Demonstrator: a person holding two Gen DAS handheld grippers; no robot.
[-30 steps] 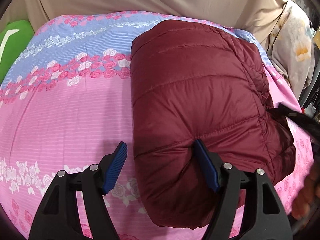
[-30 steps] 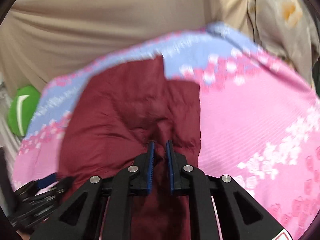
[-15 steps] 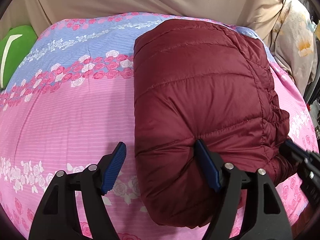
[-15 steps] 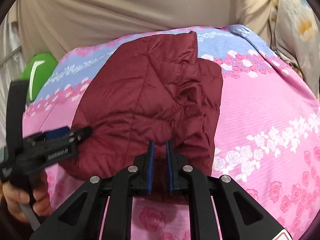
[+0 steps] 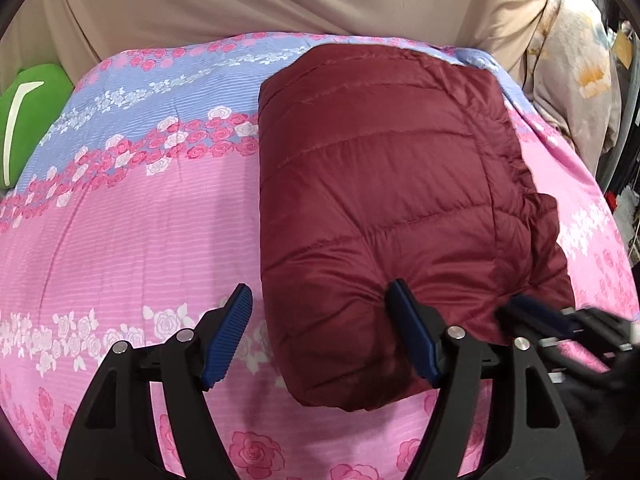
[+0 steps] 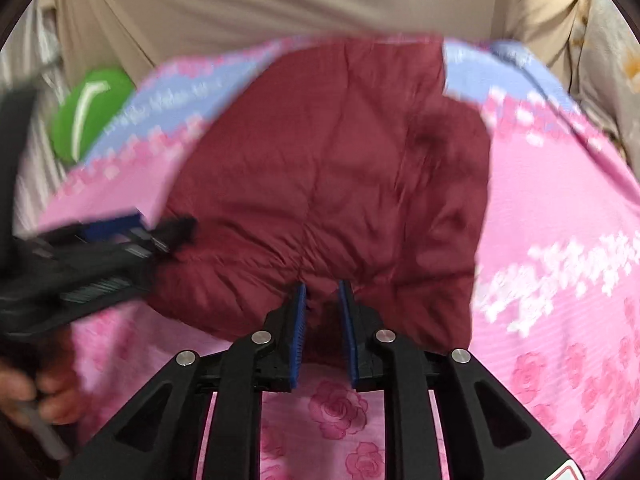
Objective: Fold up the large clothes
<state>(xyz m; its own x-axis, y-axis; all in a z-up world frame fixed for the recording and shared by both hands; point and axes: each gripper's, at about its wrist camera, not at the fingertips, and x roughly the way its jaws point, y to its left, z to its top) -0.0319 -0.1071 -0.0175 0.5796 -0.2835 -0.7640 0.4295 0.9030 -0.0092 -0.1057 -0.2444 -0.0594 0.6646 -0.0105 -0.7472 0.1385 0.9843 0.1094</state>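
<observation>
Folded jacket on the bed, both hand-held grippers at its near edge

We hold the left hand-held gripper [image 5: 320,330] wide open around a corner of the maroon jacket [image 5: 380,200] lying on the floral bedsheet [image 5: 132,220]; our right hand-held gripper [image 6: 323,320] is narrowly parted over the hem, pinching nothing.

Quilted maroon jacket [image 5: 384,200] of faintly glossy cloth lies on matt floral bedsheet [image 5: 132,240] cloth.

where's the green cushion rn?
The green cushion sits at the far left edge of both wrist views, off the bedsheet's blue end, well left of the folded maroon jacket.
</observation>
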